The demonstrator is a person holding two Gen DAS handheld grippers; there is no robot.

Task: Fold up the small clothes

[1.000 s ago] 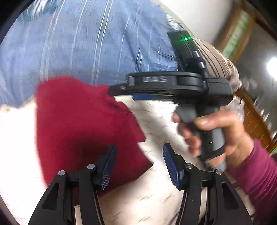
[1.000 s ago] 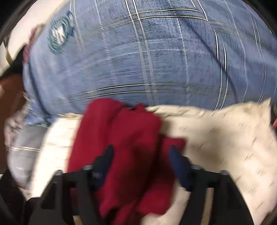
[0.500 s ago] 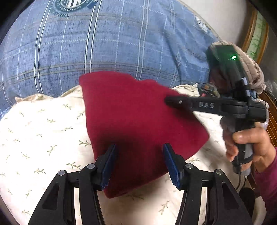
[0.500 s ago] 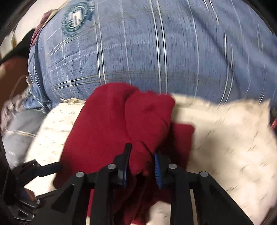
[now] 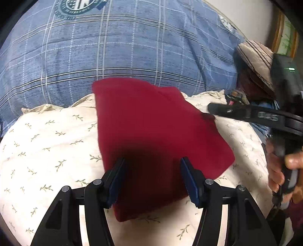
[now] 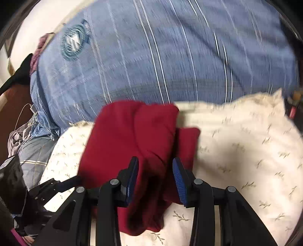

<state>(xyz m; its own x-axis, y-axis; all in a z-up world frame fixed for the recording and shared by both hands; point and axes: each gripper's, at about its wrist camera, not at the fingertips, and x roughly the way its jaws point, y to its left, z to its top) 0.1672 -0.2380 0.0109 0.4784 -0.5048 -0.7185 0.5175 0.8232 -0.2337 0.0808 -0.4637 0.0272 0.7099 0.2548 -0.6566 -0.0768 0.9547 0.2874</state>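
Red cloth (image 5: 155, 132) lies folded on pillow (image 5: 47, 143), apparently unheld.

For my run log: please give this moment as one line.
phase: folding | red garment: folded on floral pillow | left gripper: open above it | right gripper: jaws just opening, released

Ahead: big blue plaid cushion (image 5: 132, 47) with round crest print, behind cream leaf-print pillow (image 5: 47, 143). Pale plaster wall (image 5: 246, 17) upper right, wooden picture frame (image 5: 280, 32) beside it. Dim indoor light.
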